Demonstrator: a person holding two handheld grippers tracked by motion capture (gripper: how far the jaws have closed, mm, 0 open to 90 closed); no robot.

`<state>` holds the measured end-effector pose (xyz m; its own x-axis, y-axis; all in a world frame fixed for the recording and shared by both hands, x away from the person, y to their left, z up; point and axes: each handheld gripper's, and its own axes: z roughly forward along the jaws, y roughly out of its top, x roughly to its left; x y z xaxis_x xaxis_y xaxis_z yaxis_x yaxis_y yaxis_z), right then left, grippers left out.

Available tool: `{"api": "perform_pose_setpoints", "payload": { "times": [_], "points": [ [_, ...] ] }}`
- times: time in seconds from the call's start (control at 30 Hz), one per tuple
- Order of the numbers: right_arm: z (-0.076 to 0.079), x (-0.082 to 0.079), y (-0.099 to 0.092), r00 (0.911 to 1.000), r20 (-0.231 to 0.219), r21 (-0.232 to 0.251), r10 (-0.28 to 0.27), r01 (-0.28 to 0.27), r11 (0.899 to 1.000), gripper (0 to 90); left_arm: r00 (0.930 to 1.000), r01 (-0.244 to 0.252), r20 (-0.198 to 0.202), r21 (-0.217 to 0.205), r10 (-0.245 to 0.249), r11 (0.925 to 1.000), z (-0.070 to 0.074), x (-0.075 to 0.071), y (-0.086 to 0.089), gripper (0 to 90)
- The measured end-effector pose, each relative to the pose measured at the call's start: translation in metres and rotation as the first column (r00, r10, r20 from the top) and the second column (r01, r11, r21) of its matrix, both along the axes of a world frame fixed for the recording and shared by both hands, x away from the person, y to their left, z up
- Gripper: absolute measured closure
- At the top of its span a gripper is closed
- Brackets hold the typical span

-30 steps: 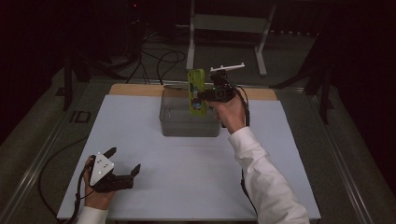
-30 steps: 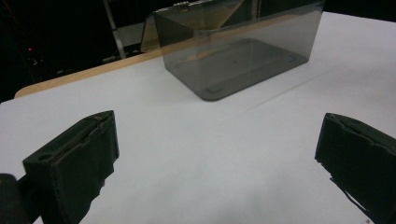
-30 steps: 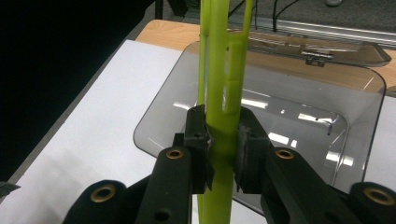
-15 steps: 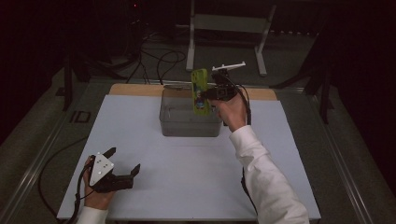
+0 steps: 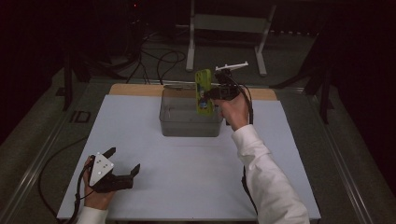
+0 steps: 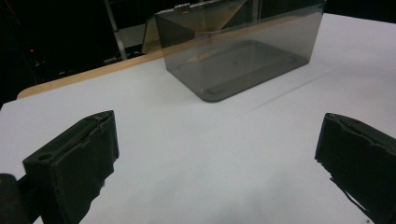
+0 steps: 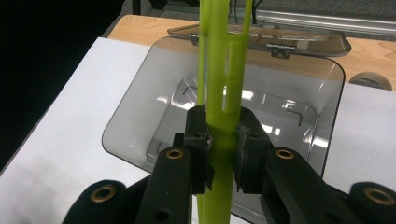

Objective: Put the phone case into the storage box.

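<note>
The right claw (image 7: 219, 149) pinches a flat lime-green plastic card-like object (image 5: 203, 91), long axis upright, directly above the open smoky-grey transparent plastic box (image 5: 187, 127) at the white worktop (image 5: 196, 177)'s far side; probably packaging. The left claw (image 5: 122, 163) rests spread, well apart.

A white sheet covers most of the counter (image 5: 187, 186), leaving a strip of pale bare wood (image 5: 135, 89) along its far edge. The counter stands on a grey floor (image 5: 355, 154), where black cables (image 5: 159, 58) lie looped just beyond the far edge. A light grey metal stand (image 5: 229, 23) with two legs rises behind them. A dark post (image 5: 69, 79) stands at the far left corner. The room beyond is dark, with one small red light (image 5: 136, 5) far back.
</note>
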<state>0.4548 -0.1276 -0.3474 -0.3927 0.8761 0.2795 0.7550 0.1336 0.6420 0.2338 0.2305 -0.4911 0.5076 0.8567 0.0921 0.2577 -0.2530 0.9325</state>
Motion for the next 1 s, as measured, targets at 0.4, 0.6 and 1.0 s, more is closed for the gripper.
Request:
{"api": "perform_pose_setpoints", "payload": {
  "times": [0.4, 0.6, 1.0],
  "points": [
    [-0.005, 0.006, 0.0, 0.9993, -0.032, -0.027, -0.019, 0.018, 0.999, 78.3, 1.0, 0.0, 0.0, 0.001, 0.0, 1.0, 0.0, 0.0, 0.0, 0.1],
    [-0.007, 0.008, -0.002, 0.9987, -0.041, -0.035, -0.029, 0.028, 0.999, 78.3, 1.0, -0.002, -0.001, 0.002, 0.002, 1.0, -0.001, 0.0, 0.0, 0.1],
    [-0.016, 0.011, -0.01, 0.9963, -0.061, -0.061, -0.061, 0.057, 0.997, 78.3, 1.0, -0.003, 0.001, 0.004, 0.003, 1.0, -0.001, 0.001, 0.0, 0.1]
  ]
}}
